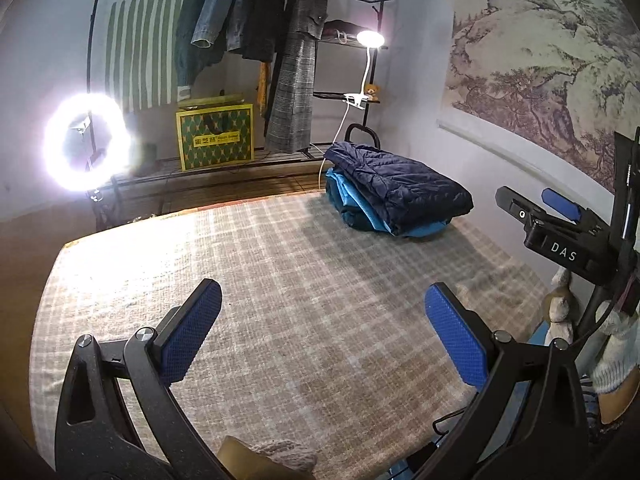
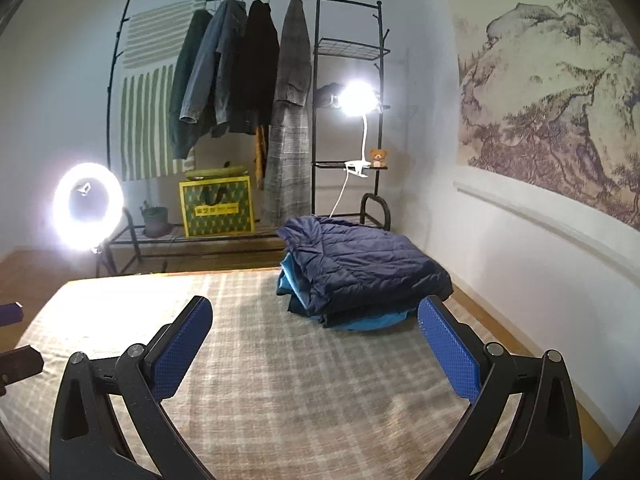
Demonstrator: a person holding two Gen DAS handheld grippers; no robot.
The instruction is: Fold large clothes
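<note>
A folded navy quilted jacket (image 1: 400, 186) lies on top of folded blue clothes (image 1: 352, 208) at the far right corner of the plaid-covered bed (image 1: 260, 280). The same pile, navy jacket (image 2: 360, 264) above blue clothes (image 2: 372, 322), shows in the right wrist view. My left gripper (image 1: 322, 328) is open and empty above the bed's middle. My right gripper (image 2: 314, 340) is open and empty, just in front of the pile; it also shows at the right edge of the left wrist view (image 1: 560, 220).
A black clothes rack (image 2: 316, 120) with hanging coats stands beyond the bed, with a yellow-green box (image 2: 218, 206) and a potted plant (image 2: 154, 220) on its low shelf. A ring light (image 2: 88, 206) glows at left, a clip lamp (image 2: 356, 98) at right. A wall mural (image 2: 560, 100) runs along the right.
</note>
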